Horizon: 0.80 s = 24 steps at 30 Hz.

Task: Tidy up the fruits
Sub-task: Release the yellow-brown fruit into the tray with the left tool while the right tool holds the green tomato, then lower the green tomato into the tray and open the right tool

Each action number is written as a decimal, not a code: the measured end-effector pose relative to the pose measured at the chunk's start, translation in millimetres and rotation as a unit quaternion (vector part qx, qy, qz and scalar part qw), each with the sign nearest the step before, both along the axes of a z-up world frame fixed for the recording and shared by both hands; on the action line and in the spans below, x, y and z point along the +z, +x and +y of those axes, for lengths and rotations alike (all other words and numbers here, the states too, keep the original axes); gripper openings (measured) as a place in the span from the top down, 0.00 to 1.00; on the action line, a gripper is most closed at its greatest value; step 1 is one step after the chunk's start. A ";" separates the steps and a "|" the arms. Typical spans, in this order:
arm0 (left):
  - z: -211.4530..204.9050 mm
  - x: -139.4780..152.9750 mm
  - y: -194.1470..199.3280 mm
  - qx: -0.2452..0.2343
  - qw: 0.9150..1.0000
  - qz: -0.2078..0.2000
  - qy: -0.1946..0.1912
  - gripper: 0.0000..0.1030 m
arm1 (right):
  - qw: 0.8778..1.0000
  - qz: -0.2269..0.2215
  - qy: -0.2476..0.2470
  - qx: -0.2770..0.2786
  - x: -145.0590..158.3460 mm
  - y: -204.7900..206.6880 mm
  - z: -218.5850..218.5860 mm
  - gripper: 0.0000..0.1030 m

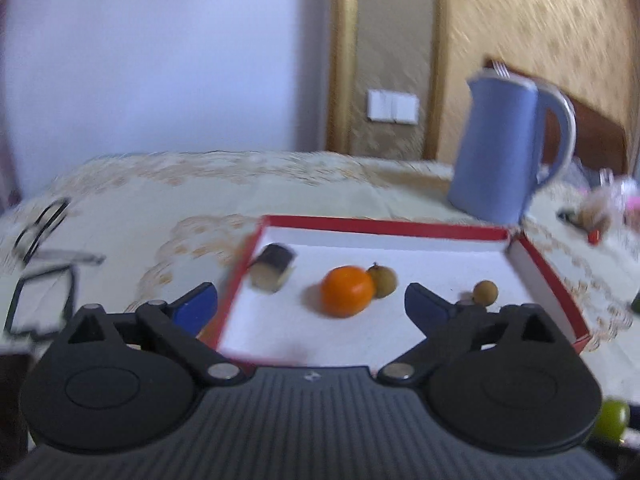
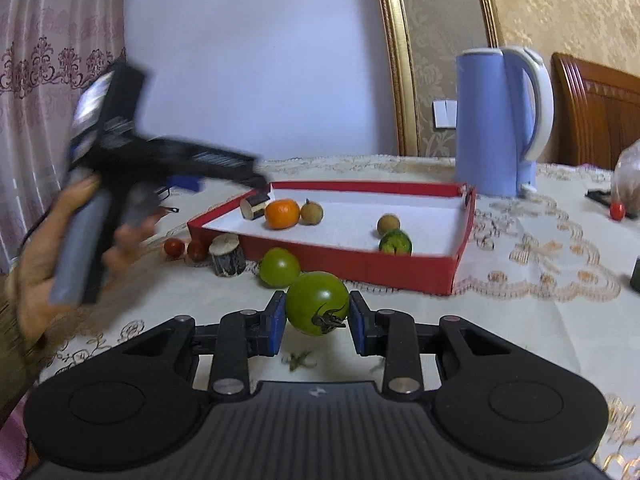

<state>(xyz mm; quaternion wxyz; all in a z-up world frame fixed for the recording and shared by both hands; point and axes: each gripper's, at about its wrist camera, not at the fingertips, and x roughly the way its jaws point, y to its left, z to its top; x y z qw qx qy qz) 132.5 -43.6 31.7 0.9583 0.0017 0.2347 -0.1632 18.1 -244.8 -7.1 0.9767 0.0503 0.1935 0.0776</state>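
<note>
A red box (image 2: 400, 266) with a white floor holds an orange (image 2: 282, 213), two brown longans (image 2: 312, 212) (image 2: 388, 224), a green lime (image 2: 395, 242) and a small wood block (image 2: 255, 206). My right gripper (image 2: 317, 314) is shut on a green tomato (image 2: 316, 302) just above the cloth, in front of the box. Another green tomato (image 2: 279, 267) lies beside it. My left gripper (image 1: 311, 304) is open and empty over the box's (image 1: 384, 226) near left edge, with the orange (image 1: 346, 290) ahead of it.
A blue kettle (image 2: 500, 120) stands behind the box. Two red cherry tomatoes (image 2: 186, 248) and a wood stump (image 2: 227, 255) lie left of the box. Another cherry tomato (image 2: 617, 210) is at the right. Glasses (image 1: 40, 224) lie at the far left.
</note>
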 end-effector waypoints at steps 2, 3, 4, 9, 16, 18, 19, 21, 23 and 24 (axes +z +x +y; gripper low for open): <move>18.5 -6.2 -10.6 0.018 0.999 0.002 -0.034 0.00 | 1.000 -0.006 -0.014 -0.001 7.1 4.9 1.7 0.69; 25.8 -10.4 -15.0 0.031 0.998 0.004 -0.046 0.00 | 1.000 -0.009 -0.023 -0.002 10.9 8.2 2.5 0.69; 30.8 -14.7 -18.0 0.042 0.998 0.007 -0.054 0.00 | 0.999 -0.011 -0.031 -0.004 15.1 13.2 2.5 0.69; 43.6 -28.1 -28.1 0.071 0.996 0.009 -0.060 0.00 | 0.999 -0.005 -0.046 -0.021 30.4 51.6 -7.6 0.69; 36.4 -27.8 -33.4 0.093 0.995 -0.021 -0.018 0.00 | 0.994 0.024 -0.078 -0.078 27.5 124.2 -26.2 0.69; 34.2 -28.3 -33.9 0.097 0.995 -0.023 -0.010 0.00 | 0.992 0.038 -0.077 -0.095 21.6 143.3 -34.1 0.69; 33.3 -28.5 -33.8 0.101 0.995 -0.023 -0.007 0.00 | 0.990 0.043 -0.081 -0.106 18.6 152.1 -37.3 0.69; 31.8 -29.5 -33.1 0.108 0.994 -0.023 0.000 0.00 | 0.986 0.052 -0.092 -0.125 13.0 166.8 -44.1 0.69; 29.5 -30.8 -31.8 0.107 0.994 -0.021 0.006 0.00 | 0.985 0.063 -0.089 -0.133 8.2 177.9 -51.7 0.68; 28.4 -31.1 -31.5 0.106 0.994 -0.020 0.010 0.00 | 0.985 0.067 -0.084 -0.135 5.8 181.8 -55.1 0.68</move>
